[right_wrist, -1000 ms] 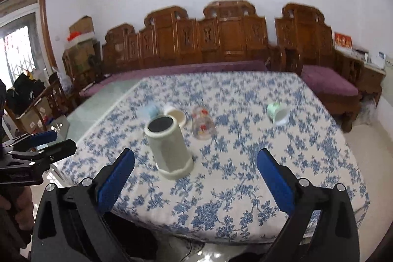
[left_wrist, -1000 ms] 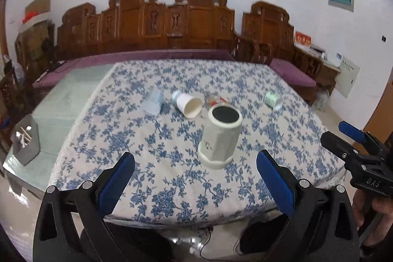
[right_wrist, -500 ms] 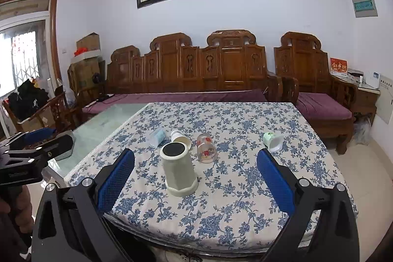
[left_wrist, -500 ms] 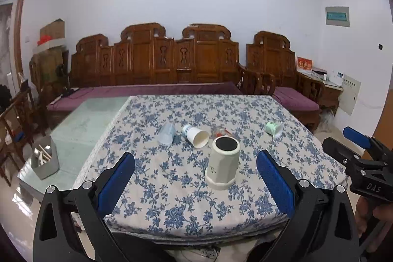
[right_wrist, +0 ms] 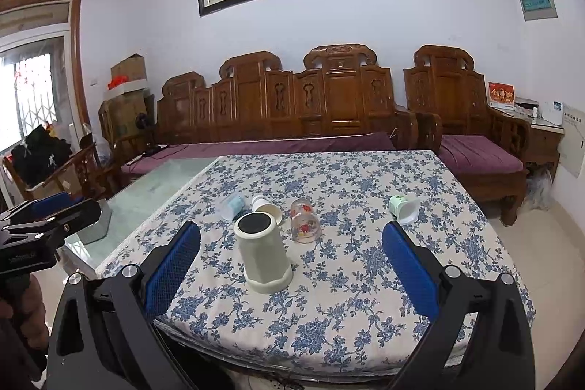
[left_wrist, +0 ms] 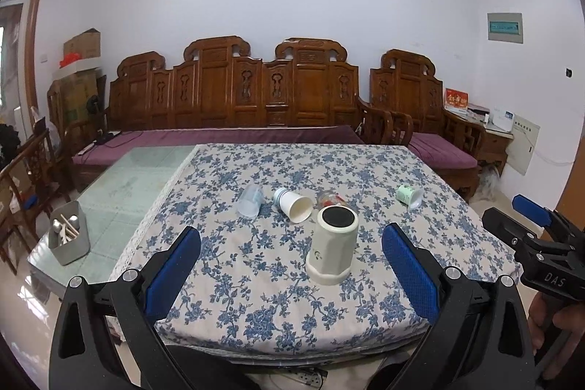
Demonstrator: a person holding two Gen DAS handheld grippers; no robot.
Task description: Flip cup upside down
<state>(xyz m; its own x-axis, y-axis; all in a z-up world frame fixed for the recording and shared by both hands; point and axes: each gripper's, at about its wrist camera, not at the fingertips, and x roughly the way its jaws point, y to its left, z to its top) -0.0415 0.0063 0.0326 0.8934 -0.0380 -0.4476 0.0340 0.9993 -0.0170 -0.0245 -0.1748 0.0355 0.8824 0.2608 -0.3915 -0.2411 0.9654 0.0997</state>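
Observation:
A pale grey-green faceted cup point(left_wrist: 332, 245) stands upside down on the floral tablecloth point(left_wrist: 256, 284), dark base up; it also shows in the right wrist view point(right_wrist: 262, 253). Behind it lie a clear plastic cup point(left_wrist: 250, 200), a white paper cup point(left_wrist: 293, 204), a printed glass point(right_wrist: 304, 222) and a small green-white cup point(left_wrist: 408, 196), all on their sides. My left gripper point(left_wrist: 290, 276) is open and empty, held back near the table's front edge. My right gripper point(right_wrist: 290, 275) is open and empty too, likewise short of the table.
A grey utensil holder point(left_wrist: 69, 238) stands on the bare glass part of the table point(left_wrist: 120, 185) at the left. A carved wooden sofa point(left_wrist: 234, 97) with purple cushions runs behind the table. The right gripper shows at the left wrist view's right edge point(left_wrist: 530, 243).
Both grippers have drawn back and tilted up from the table, so the cups look smaller and more wall and painting show. The cups have not moved.

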